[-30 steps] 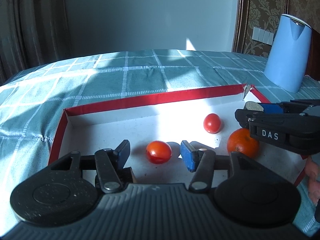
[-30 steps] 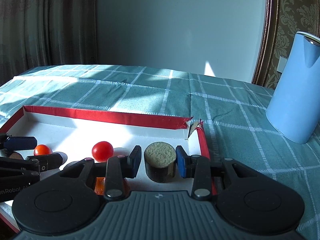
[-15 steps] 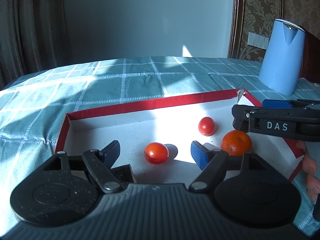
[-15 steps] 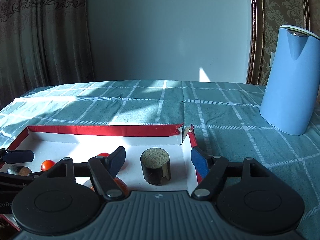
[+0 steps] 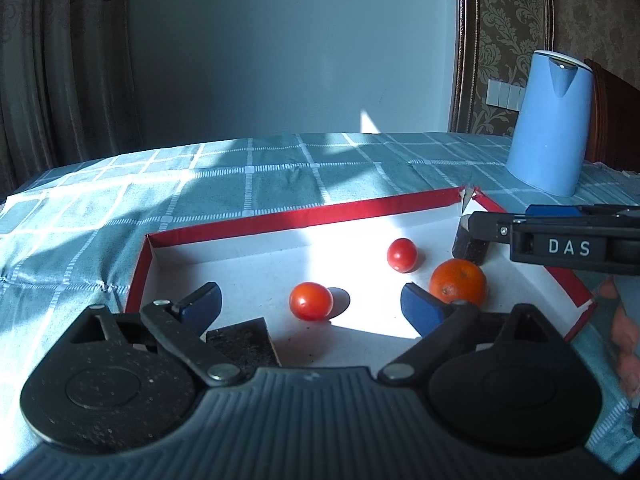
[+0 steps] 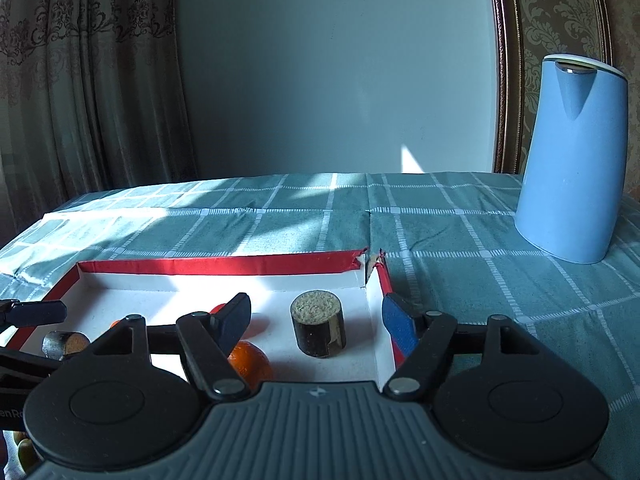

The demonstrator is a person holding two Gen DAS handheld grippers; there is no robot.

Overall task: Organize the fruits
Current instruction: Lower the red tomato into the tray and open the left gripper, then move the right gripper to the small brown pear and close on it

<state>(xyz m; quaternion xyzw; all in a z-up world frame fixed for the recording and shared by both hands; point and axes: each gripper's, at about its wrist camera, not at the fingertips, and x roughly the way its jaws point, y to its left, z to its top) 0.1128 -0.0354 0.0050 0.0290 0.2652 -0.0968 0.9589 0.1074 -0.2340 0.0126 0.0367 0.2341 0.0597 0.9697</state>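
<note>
We find a shallow white cardboard tray with a red rim [image 5: 280,222] lying on a teal checked tablecloth [image 5: 240,184]. Inside it, in the left wrist view, sit two small red tomatoes: one near the middle [image 5: 311,301], in a patch of sunlight, the other [image 5: 401,255] farther back and to the right. A round orange citrus fruit [image 5: 458,282] rests on the tray floor just beside the left gripper's [image 5: 310,306] right fingertip; whether they touch we cannot tell. That gripper's jaws stand wide apart, holding nothing.

In the right wrist view, the right gripper [image 6: 316,322] is likewise spread wide with nothing between its pads. A short dark cylinder with a tan speckled top [image 6: 318,328] stands upright in the tray's far right corner, between the two fingers in the picture but clear of both. A tall pale blue kettle [image 6: 570,156] stands on the cloth, well apart from the tray.
</note>
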